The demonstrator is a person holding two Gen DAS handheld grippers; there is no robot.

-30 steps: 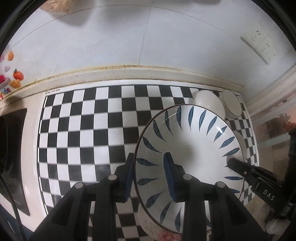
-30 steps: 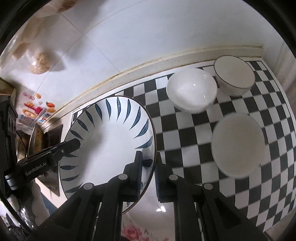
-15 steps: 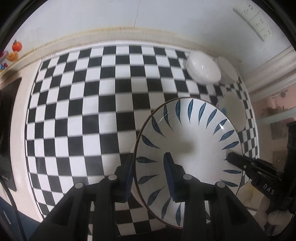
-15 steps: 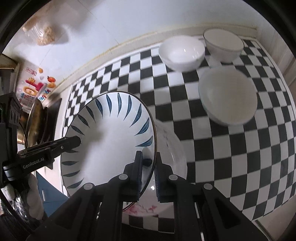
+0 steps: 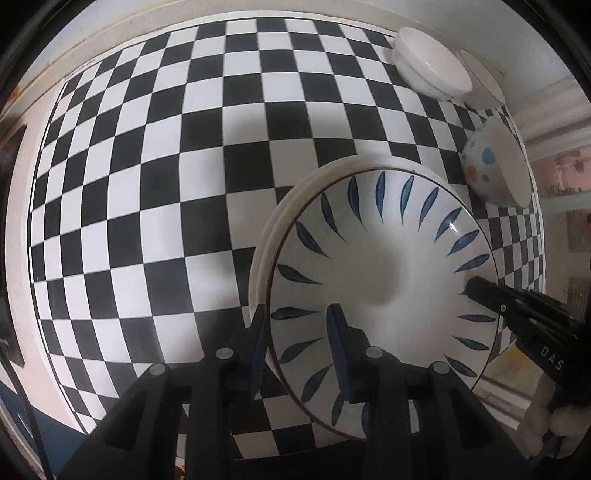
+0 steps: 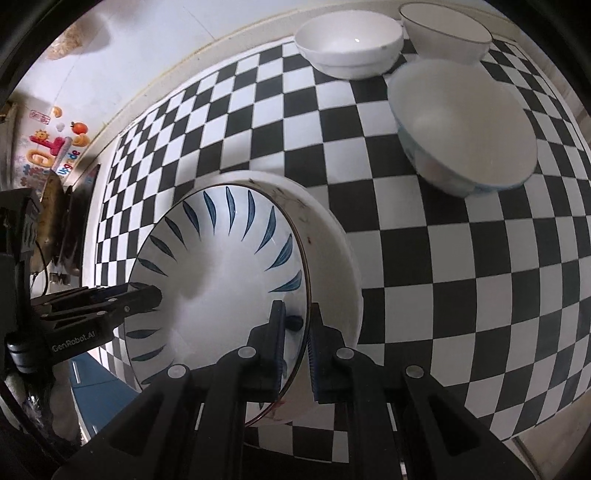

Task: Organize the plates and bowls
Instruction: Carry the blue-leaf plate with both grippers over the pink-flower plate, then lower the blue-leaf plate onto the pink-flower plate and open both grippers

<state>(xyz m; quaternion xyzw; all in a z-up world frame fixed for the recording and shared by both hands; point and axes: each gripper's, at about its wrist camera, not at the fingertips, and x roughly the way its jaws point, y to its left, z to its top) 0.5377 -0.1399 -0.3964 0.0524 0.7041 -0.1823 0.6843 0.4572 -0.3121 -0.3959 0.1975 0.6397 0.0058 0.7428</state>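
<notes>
A white plate with blue leaf marks (image 5: 384, 266) (image 6: 221, 280) is held level between both grippers. My left gripper (image 5: 297, 332) is shut on its near rim, one pad above and one below. The right gripper (image 6: 296, 328) is shut on the opposite rim, and its tip (image 5: 480, 291) shows at the right of the left wrist view. The left gripper's tip (image 6: 147, 295) shows at the left of the right wrist view. Directly beneath lies a larger white plate (image 5: 280, 225) (image 6: 332, 258) on the checkered mat (image 5: 147, 184) (image 6: 443, 277). Whether the two plates touch I cannot tell.
Three bowls stand at the mat's far right corner: a plain white bowl (image 5: 432, 66) (image 6: 347, 44), a thin-rimmed bowl (image 5: 480, 77) (image 6: 447, 29), and a dotted bowl (image 5: 491, 170) (image 6: 461, 125) nearest the plates. A wall runs behind the mat. Stickers (image 6: 55, 144) are at left.
Both grippers have come down with the blue-leaf plate, tilting further downward. The plate now sits close over the white plate, and the mat fills more of both views.
</notes>
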